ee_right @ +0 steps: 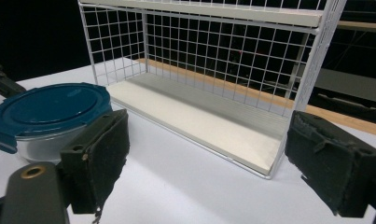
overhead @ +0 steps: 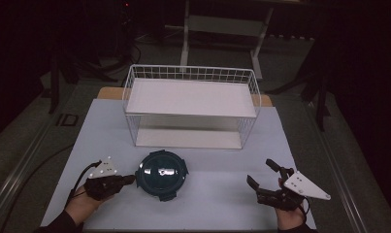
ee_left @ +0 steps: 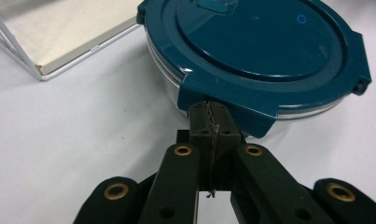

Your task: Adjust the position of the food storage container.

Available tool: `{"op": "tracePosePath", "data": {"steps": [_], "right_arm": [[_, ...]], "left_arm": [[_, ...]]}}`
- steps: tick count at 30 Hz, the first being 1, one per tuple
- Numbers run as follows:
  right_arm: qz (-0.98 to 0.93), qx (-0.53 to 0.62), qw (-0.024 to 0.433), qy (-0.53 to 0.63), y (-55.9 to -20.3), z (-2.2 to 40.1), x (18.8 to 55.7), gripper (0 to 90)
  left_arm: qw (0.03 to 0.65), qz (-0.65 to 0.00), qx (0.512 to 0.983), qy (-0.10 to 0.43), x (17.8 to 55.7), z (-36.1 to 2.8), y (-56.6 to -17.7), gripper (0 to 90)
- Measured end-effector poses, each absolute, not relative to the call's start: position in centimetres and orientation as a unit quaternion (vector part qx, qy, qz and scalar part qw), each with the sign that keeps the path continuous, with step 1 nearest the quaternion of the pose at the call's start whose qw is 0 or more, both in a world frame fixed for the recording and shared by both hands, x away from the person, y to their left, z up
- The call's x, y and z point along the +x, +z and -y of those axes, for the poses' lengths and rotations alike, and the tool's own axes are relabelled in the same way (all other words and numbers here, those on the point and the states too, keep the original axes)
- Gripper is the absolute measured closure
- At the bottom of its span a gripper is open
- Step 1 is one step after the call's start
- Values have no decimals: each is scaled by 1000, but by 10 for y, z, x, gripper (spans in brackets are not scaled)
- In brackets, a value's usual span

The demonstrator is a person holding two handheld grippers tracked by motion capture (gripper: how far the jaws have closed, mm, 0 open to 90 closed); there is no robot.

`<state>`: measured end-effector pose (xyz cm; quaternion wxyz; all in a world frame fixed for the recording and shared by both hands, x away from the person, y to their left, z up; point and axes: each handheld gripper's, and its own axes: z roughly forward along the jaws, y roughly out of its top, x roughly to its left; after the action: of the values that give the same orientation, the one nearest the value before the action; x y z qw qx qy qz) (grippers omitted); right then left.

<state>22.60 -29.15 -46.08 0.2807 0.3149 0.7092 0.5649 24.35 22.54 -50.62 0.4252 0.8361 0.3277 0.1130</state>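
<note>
Pressing its closed, empty jaws against the container's (ee_left: pixel 255 46) near-left lid clasp, the left tool (ee_left: pixel 210 122) should nudge gently; right tool (ee_right: pixel 209 154) waits wide open.

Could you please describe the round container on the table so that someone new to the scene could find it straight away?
Start at the white wire shelf in the middle of the table. Just in front of its left half sits the container. It is the one round thing there, a clear bowl under a dark teal clip-on lid.
</note>
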Motion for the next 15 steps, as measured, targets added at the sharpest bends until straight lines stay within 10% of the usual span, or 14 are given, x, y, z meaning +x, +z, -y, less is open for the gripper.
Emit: {"op": "tracePosePath", "data": {"steps": [15], "right_arm": [[-712,315,274,565,-462,291,227,138]], "left_arm": [[417,-328,839,123,268,-210,-504,898]]}}
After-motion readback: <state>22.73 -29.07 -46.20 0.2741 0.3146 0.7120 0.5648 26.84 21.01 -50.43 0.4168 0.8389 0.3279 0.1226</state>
